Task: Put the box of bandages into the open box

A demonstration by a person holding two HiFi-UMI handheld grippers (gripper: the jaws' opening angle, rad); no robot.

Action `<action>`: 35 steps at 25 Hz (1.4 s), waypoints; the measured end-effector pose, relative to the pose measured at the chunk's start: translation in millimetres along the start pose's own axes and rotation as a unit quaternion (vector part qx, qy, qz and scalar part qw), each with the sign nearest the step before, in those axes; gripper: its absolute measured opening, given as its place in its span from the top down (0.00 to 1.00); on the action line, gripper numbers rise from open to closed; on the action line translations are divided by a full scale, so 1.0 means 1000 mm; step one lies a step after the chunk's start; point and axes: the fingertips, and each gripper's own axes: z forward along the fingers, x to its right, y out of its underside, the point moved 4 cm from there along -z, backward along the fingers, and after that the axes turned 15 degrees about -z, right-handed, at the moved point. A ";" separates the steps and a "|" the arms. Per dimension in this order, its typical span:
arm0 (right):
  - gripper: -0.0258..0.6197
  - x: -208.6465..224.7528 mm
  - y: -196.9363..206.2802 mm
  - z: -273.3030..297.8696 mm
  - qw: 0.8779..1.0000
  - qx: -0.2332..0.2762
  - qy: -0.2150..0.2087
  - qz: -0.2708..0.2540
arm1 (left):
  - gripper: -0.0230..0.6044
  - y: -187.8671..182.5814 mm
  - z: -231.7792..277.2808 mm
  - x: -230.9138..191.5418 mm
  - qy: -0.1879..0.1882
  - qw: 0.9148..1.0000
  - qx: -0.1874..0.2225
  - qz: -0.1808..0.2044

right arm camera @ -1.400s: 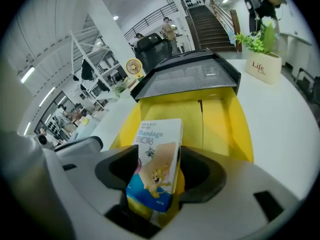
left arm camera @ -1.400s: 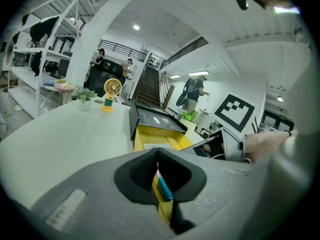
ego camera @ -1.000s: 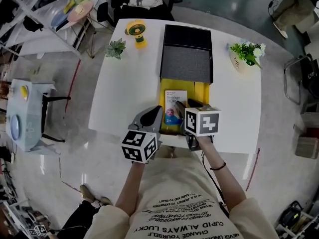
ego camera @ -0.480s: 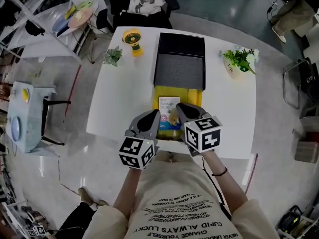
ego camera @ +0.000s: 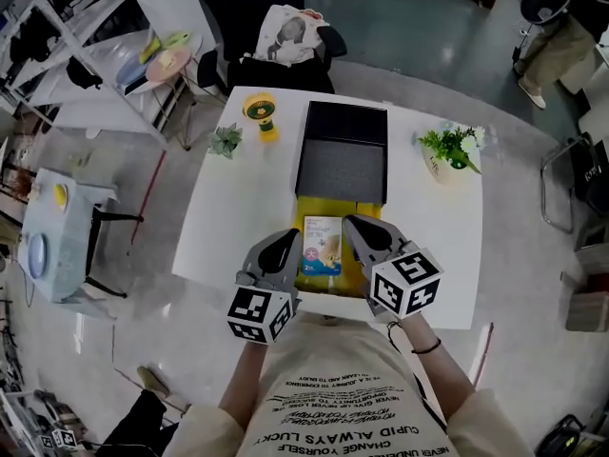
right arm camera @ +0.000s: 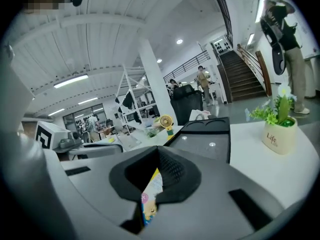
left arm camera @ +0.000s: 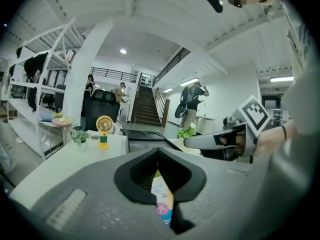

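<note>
The box of bandages point(ego camera: 322, 246) is lying flat inside the yellow open box point(ego camera: 373, 208), which is sitting near the front edge of the white counter point(ego camera: 238, 208). Both grippers are being held over it, one at each side. The left gripper's point(left arm camera: 158, 151) fingers are being held together on nothing. The right gripper's point(right arm camera: 158, 149) fingers have just been closing and are meeting, with nothing between them.
</note>
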 end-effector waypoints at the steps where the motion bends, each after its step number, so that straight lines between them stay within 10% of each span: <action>1: 0.95 0.002 -0.003 -0.003 1.000 0.008 0.001 -0.003 | 0.93 -0.004 -0.001 0.000 -0.001 1.000 0.006 0.004; 35: 0.95 0.061 -0.074 -0.070 0.985 0.150 0.078 -0.034 | 0.93 -0.078 -0.019 0.000 -0.021 0.992 0.097 0.078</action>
